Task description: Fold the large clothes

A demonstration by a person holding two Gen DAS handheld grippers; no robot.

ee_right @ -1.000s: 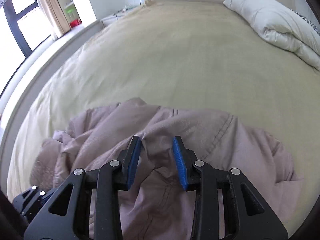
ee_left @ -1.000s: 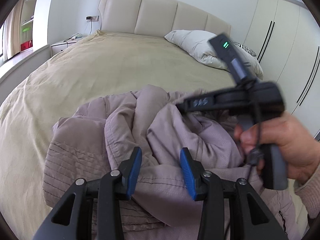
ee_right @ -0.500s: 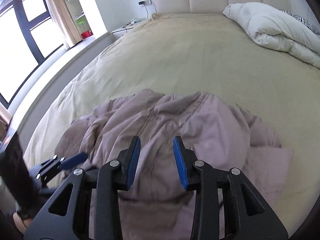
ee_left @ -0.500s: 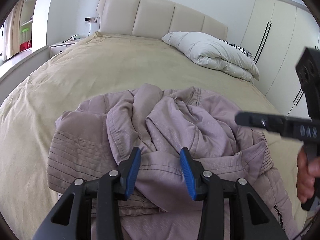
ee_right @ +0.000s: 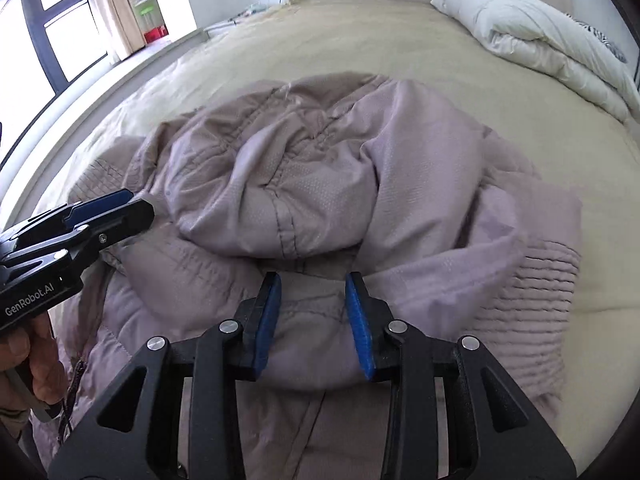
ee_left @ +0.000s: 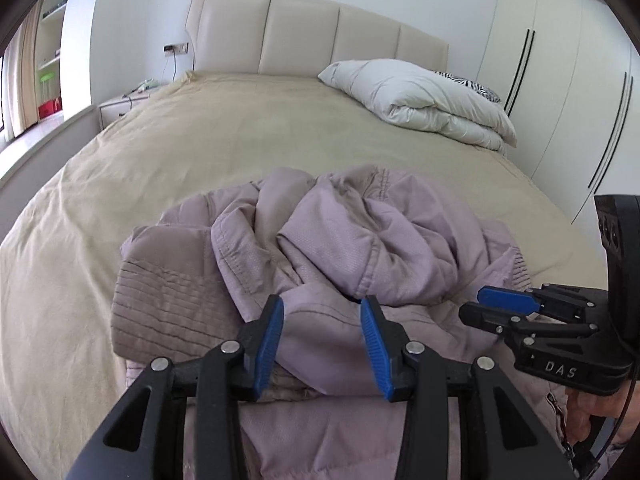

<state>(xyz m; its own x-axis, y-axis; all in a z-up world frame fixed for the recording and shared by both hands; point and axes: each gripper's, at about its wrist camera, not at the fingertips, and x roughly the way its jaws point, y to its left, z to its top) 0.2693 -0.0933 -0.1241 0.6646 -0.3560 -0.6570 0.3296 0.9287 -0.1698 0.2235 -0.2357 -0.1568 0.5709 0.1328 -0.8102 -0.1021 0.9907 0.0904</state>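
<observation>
A crumpled mauve padded jacket [ee_left: 360, 240] lies in a heap on the near part of the beige bed [ee_left: 240, 140]; its ribbed hem [ee_left: 168, 300] shows at the left. My left gripper [ee_left: 322, 320] hovers over the jacket's near edge, jaws apart, nothing pinched. The right gripper [ee_left: 476, 306] comes in from the right, held by a hand [ee_left: 588, 420], just above the jacket's right side. In the right wrist view my right gripper [ee_right: 312, 304] stands open over the jacket [ee_right: 320, 184]. There the left gripper [ee_right: 140, 208] reaches in from the left.
A folded white duvet [ee_left: 420, 96] lies at the bed's far right, by the padded headboard [ee_left: 304, 36]. White wardrobe doors [ee_left: 560, 80] line the right wall. A nightstand [ee_left: 120, 108] stands far left and a window [ee_right: 40, 40] fills the left wall.
The right gripper swept from above the jacket's middle out to its right side and lower. The left gripper drew back a little. Both stayed open; the jacket has not moved.
</observation>
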